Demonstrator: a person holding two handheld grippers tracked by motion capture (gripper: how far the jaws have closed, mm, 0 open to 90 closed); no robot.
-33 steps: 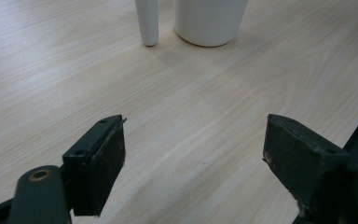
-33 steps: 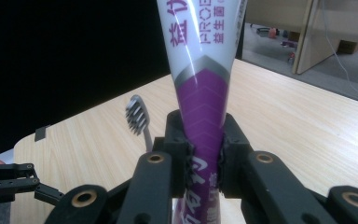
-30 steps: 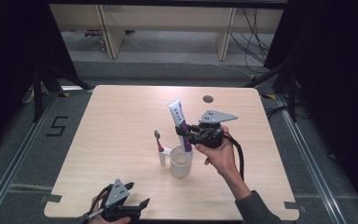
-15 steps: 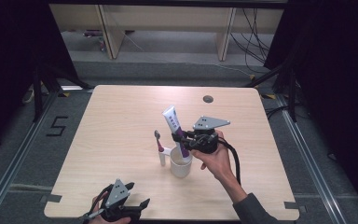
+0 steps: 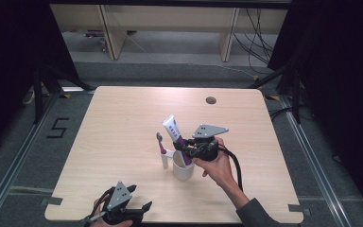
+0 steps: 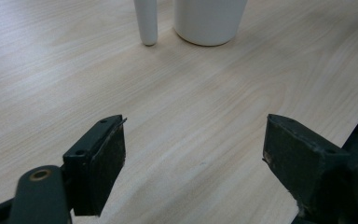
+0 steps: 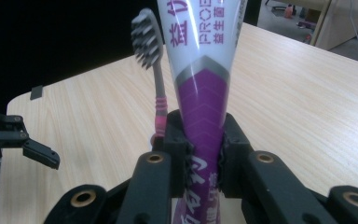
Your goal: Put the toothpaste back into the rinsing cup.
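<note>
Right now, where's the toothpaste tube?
In the high view the toothpaste tube stands tilted at mid-table, clamped in the right gripper, lower end at the white cup, just right of the toothbrush.

Even overhead light on the surface (image 5: 123,123); surroundings fall to black. Shadows soft and short. High view soft, low detail. Left gripper view: near jaws slightly blurred. Tube (image 7: 205,88) sharp, mild sheen.
</note>
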